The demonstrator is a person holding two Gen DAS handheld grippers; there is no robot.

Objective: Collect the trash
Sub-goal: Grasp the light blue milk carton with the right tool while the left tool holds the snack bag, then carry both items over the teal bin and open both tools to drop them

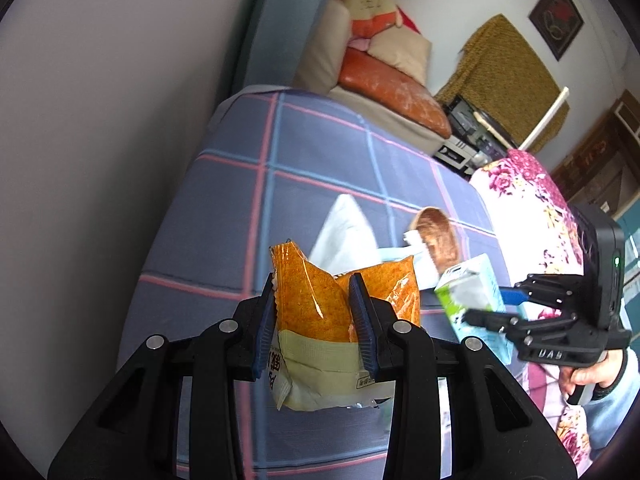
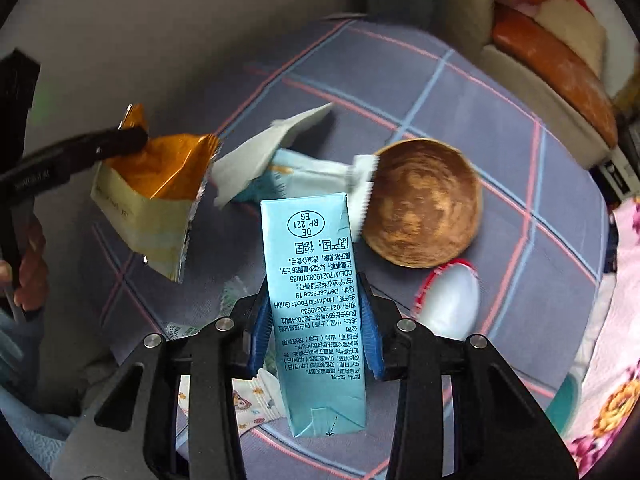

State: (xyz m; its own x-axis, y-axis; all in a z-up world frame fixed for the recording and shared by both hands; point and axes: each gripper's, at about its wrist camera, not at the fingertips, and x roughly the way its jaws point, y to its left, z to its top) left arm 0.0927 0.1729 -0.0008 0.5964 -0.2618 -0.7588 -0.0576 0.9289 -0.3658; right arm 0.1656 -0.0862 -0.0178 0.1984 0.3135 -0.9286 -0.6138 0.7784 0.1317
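Note:
An orange and pale-yellow snack wrapper [image 1: 316, 320] hangs above the checked bed cover, with my left gripper [image 1: 313, 284] shut on it. The same wrapper [image 2: 160, 184] shows at the left of the right wrist view. A light-blue milk carton [image 2: 308, 232] with printed text stands upright between the blue pads of my right gripper [image 2: 314, 280], which press on both its sides. In the left wrist view the carton [image 1: 468, 284] and the right gripper [image 1: 486, 306] are at the right, with a hand on the handle.
On the checked bed cover [image 2: 460, 92] lie a wooden bowl [image 2: 424, 204], white paper [image 2: 272, 148], a pale-blue wrapper [image 2: 304, 176], a white and red item [image 2: 452, 300] and a small printed wrapper [image 2: 256, 400]. A floral quilt [image 1: 528, 208] borders the right. A cushioned seat [image 1: 392, 92] stands beyond.

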